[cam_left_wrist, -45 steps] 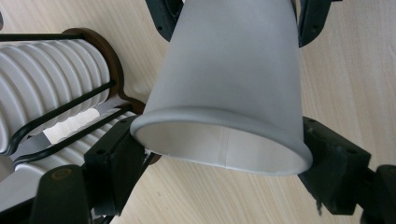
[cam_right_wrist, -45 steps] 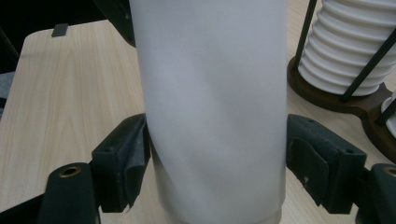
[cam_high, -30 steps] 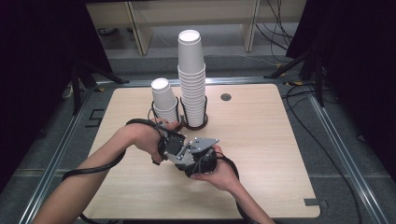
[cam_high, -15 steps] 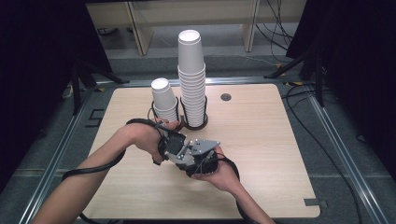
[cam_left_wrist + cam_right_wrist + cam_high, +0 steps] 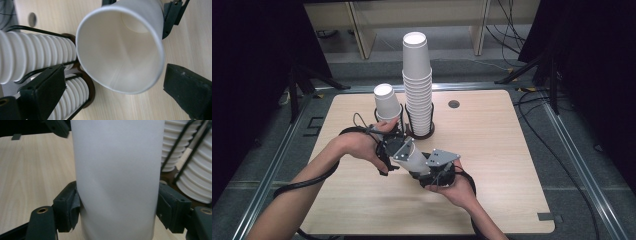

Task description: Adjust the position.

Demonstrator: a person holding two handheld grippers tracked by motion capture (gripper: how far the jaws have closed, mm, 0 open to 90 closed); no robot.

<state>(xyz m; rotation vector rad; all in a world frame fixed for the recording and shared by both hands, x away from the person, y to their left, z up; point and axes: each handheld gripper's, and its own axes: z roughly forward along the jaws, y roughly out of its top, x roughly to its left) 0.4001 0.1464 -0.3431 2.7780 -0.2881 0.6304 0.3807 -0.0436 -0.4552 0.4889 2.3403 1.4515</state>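
A white paper cup (image 5: 412, 159) lies tilted between two hands over mid-table, its mouth toward the left hand. My right gripper (image 5: 117, 207) is shut on the cup (image 5: 117, 170), pads pressing its wall from both sides. My left gripper (image 5: 115, 72) faces the cup's open mouth (image 5: 120, 47). Its jaws have just been opening and now stand wide; the cup's rim sits between them untouched. In the high view the left gripper (image 5: 389, 145) is just left of the cup and the right gripper (image 5: 432, 172) is at its base.
A tall stack of white cups (image 5: 417, 85) and a short stack (image 5: 387, 102) stand in black wire holders just behind the hands. The same stacks (image 5: 30, 55) lie close beside my left jaw. A small round hole (image 5: 454, 104) marks the table's far side.
Both hands and the cup stay in the same place at mid-table. The high view shows no other clear difference.
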